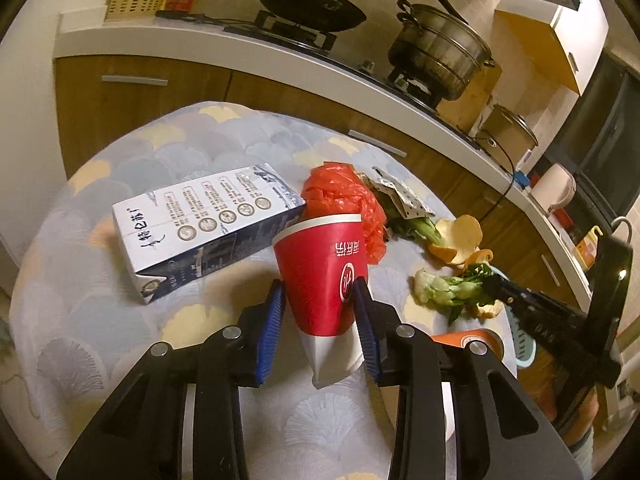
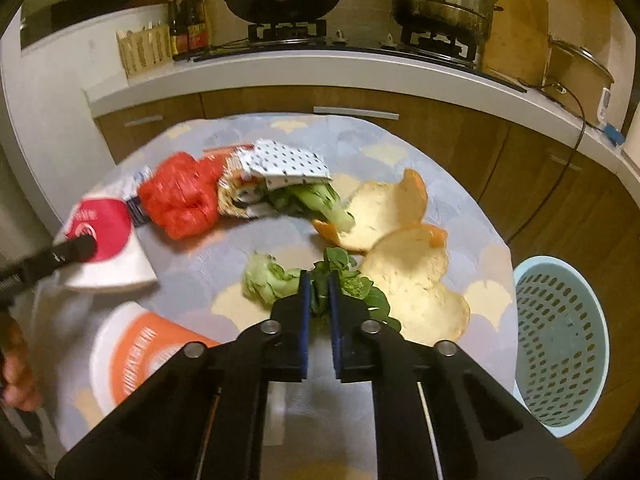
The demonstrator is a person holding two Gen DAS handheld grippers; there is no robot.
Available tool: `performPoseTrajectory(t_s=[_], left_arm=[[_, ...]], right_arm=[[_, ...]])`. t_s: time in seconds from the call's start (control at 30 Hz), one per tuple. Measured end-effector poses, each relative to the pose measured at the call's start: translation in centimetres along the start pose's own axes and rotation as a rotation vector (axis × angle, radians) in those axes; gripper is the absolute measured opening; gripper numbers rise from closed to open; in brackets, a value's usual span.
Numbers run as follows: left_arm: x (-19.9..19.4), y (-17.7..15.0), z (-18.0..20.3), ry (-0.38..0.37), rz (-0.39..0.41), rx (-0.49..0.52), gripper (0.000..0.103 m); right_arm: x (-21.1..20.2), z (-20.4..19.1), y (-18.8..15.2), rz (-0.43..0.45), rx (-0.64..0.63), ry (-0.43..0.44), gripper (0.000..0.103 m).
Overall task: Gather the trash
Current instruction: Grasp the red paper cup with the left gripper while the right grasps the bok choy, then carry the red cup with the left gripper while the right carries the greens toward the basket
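The left hand-held gripper (image 1: 320, 300) clamps a flattened red paper cup (image 1: 324, 272) above the cloth-covered counter (image 1: 100, 320). The right hand-held gripper (image 2: 319, 292) is closed on the leaves of a bok choy piece (image 2: 272, 280) beside orange peel (image 2: 408, 276). A blue perforated basket (image 2: 560, 340) stands off the counter's right edge.

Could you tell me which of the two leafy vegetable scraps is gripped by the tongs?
The near vegetable scrap, its leaves pinched by the right tongs; the far vegetable scrap lies free under the dotted wrapper.
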State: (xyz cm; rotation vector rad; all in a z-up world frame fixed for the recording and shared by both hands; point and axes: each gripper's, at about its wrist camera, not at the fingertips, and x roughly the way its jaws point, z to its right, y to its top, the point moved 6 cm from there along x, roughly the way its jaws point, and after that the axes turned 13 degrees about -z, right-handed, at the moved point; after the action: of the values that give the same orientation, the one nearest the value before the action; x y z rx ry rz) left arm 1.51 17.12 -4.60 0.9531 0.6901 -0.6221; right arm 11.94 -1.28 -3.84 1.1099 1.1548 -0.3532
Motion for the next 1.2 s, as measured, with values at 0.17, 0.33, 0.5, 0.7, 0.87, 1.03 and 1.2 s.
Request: performPoseTrajectory(t_s=[0.17, 0.33, 0.5, 0.7, 0.87, 1.03, 1.2], left_arm=[[-0.3, 0.1, -0.1, -0.012, 0.01, 0.0, 0.033], [-0.4, 0.1, -0.1, -0.007, 0.017, 0.008, 0.033], [-0.1, 0.0, 0.5, -0.015, 0.011, 0.017, 0.033], [0.0, -0.2, 1.3, -0.023, 0.009, 0.039, 0.033], [-0.5, -0.2, 1.4, -0.032, 0.011, 0.049, 0.033], [-1.0, -0.2, 1.9, -0.029, 0.016, 0.067, 0.033], [-0.9, -0.2, 3.0, -0.028, 0.016, 0.081, 0.033]], right_arm=[[-1.9, 0.0, -0.7, 0.009, 0.011, 0.003, 0.002], [-3.7, 2.1, -3.7, 0.003, 0.071, -0.05, 0.002], [-4.9, 2.7, -7.5, -0.049, 0.093, 0.019, 0.002], [-4.6, 1.3, -9.4, -0.101, -0.007, 0.076, 0.005], [-4.1, 1.6, -9.1, -0.085, -0.032, 0.063, 0.048], [-2.2, 2.1, -9.0, -0.076, -0.052, 0.006, 0.054], [-0.2, 2.6, -9.1, -0.091, -0.049, -0.015, 0.053]])
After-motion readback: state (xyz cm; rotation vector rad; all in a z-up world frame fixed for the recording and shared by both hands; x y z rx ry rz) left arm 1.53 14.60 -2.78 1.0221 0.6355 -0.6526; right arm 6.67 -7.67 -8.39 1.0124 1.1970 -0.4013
